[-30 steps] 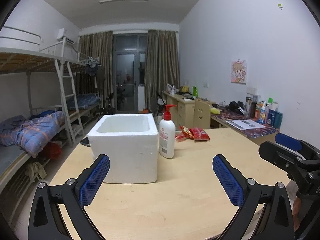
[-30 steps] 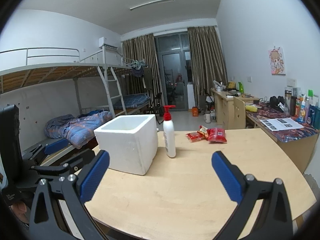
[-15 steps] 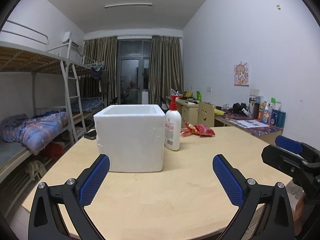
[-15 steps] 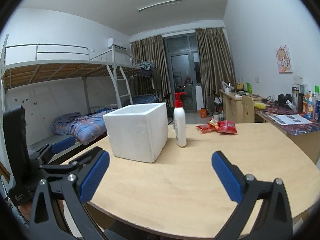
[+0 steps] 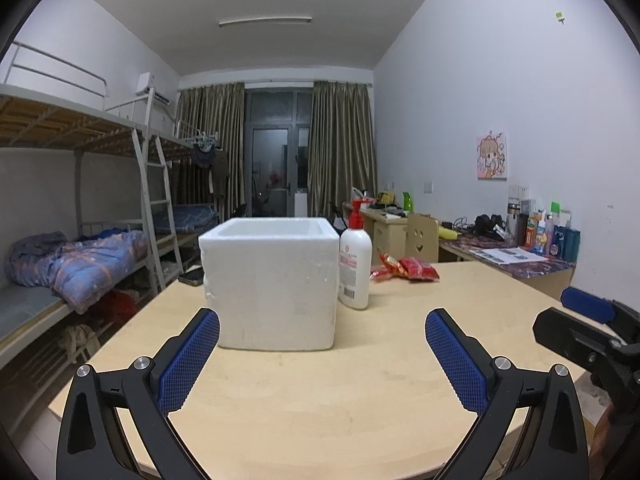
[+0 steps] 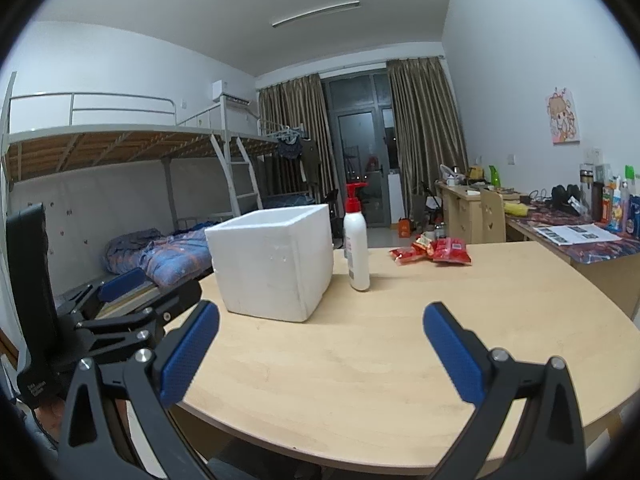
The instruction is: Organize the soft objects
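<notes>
So we hold both grippers low over the near edge of the wooden counter (image 5: 320, 392), nothing gripped. Left gripper (image 5: 322, 360): jaws spread wide, empty, aimed at the white foam box (image 5: 272, 284), which stands open-topped in the middle-left of the counter. Right gripper (image 6: 321, 354): jaws likewise released w/ nothing between them. Just right of the box, close to its side, stands an upright white pump bottle (image 5: 355, 266) w/ red pump head. Farther back, right of the bottle & apart from it, lie the red snack packets (image 5: 408, 269) in a small heap on the counter — the soft items, all outside the box. Box interior not visible from these angles, so contents can't be told. Bunk bed (image 5: 80, 200) along the left wall, w/ a crumpled blue blanket (image 5: 76, 258) on the lower bunk.
</notes>
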`<state>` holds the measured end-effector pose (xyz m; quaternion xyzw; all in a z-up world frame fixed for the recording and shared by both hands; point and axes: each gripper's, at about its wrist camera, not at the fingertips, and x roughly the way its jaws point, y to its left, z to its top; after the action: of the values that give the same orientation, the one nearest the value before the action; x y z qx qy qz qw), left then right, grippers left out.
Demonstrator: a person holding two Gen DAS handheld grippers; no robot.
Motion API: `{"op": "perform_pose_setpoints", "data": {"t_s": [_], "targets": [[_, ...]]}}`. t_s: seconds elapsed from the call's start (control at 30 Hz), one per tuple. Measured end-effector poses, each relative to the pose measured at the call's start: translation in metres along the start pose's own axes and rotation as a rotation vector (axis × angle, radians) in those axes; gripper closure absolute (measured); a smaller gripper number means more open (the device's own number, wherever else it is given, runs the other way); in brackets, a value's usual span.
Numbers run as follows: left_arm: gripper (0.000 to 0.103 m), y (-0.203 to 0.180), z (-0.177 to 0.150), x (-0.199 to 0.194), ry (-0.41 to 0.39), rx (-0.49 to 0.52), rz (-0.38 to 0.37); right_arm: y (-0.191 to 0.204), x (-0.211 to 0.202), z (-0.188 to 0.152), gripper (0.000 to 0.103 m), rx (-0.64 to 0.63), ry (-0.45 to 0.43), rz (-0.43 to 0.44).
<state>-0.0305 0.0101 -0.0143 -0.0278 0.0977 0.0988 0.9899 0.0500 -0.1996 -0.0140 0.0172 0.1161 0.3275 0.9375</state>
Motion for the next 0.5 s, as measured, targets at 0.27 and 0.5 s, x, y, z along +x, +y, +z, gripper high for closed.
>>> {"op": "perform_pose_setpoints", "data": {"t_s": [0.27,0.5], "targets": [[0.0,-0.009,0.008,0.002,-0.028,0.016,0.014,-0.004,0.001,0.005,0.0,-0.017,-0.018,0.008],[0.0,-0.008,0.002,0.009,-0.038,0.022,0.072,-0.014,0.015,-0.004,0.0,0.012,0.019,0.02]]}}
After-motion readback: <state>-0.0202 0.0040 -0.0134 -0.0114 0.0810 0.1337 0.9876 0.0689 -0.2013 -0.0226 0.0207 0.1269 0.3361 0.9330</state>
